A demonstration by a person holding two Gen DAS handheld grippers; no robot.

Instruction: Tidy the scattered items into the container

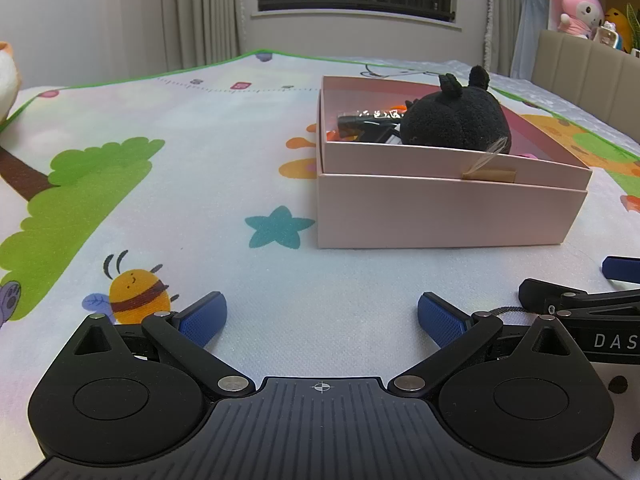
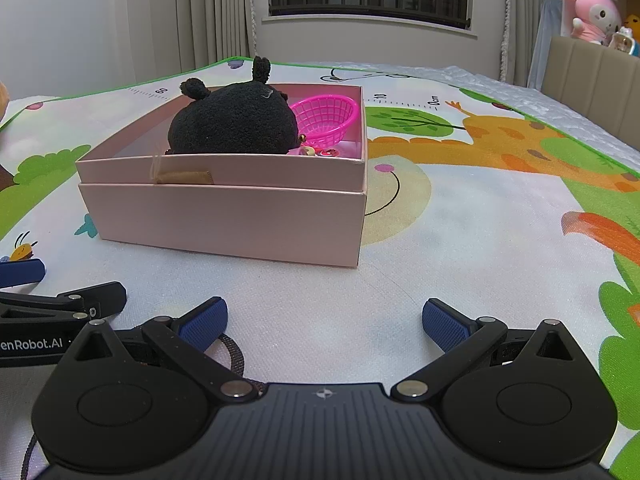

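A pale pink box (image 1: 448, 212) (image 2: 224, 220) stands on the play mat. Inside it sits a black plush toy (image 1: 456, 118) (image 2: 234, 122), a pink plastic basket (image 2: 326, 116), a dark wrapped item (image 1: 368, 118) and some small trinkets (image 2: 324, 153). My left gripper (image 1: 322, 320) rests low on the mat in front of the box, open, with nothing between its blue pads. My right gripper (image 2: 324, 320) lies beside it, also open and empty. Each gripper shows at the edge of the other's view: the right gripper (image 1: 580, 300), the left gripper (image 2: 60, 304).
The colourful play mat (image 1: 160, 200) (image 2: 480, 220) covers the surface, with a green border at the far edge. A beige headboard (image 2: 592, 76) with plush toys (image 2: 588, 12) is at the far right. Curtains and a window stand behind. An orange-white object (image 1: 8, 76) is at far left.
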